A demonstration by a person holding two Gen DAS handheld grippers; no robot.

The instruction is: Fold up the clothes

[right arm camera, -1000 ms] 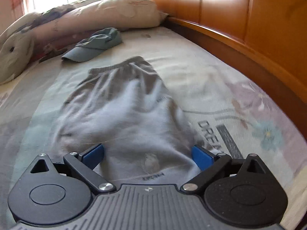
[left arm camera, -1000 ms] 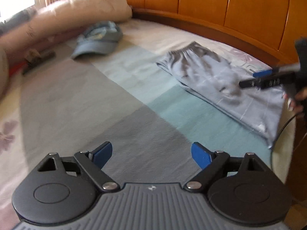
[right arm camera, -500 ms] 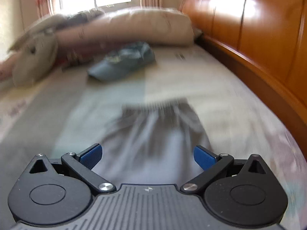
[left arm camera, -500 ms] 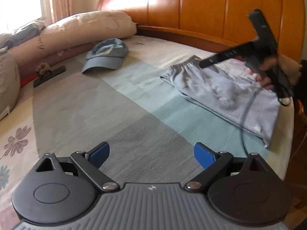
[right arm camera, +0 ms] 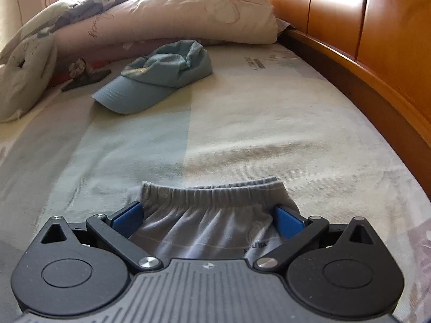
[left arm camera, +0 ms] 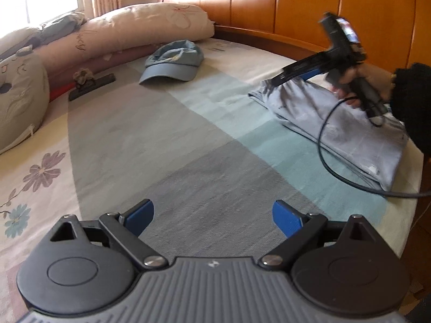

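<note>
While the left tongs point(left arm camera: 212, 215) hang over a bare grey patch of the bed point(left arm camera: 167, 140), their 2 blue fingers point(left arm camera: 140, 216) stand wide apart with nothing between them. In the left wrist view the folded pale grey shorts point(left arm camera: 347, 132) lie on the bed near its right edge, close below the wooden headboard point(left arm camera: 309, 8). Over the shorts a hand point(left arm camera: 358, 80) in a dark sleeve point(left arm camera: 412, 102) grips the handle of the right tongs point(right arm camera: 208, 216), and a black cable point(left arm camera: 323, 145) loops from that handle down across the shorts and the bed.

From the right wrist view, the right tongs are wide open just over the waistband end of the shorts point(right arm camera: 210, 215). The elastic waistband point(right arm camera: 212, 191) lies between the 2 blue fingers point(right arm camera: 287, 222), which sit at its 2 corners; whether they touch the cloth I cannot tell, and they grip nothing.

Farther up the bed, well apart from the shorts, a blue cap point(right arm camera: 159, 80) rests with its brim toward the camera. Behind it a long rolled quilt point(right arm camera: 167, 18) lies across the bed, its far end against the headboard. Left of the cap, a dark flat tool point(right arm camera: 86, 78) lies beside the quilt, with a small crumpled thing on it that is too blurred to name.
</note>
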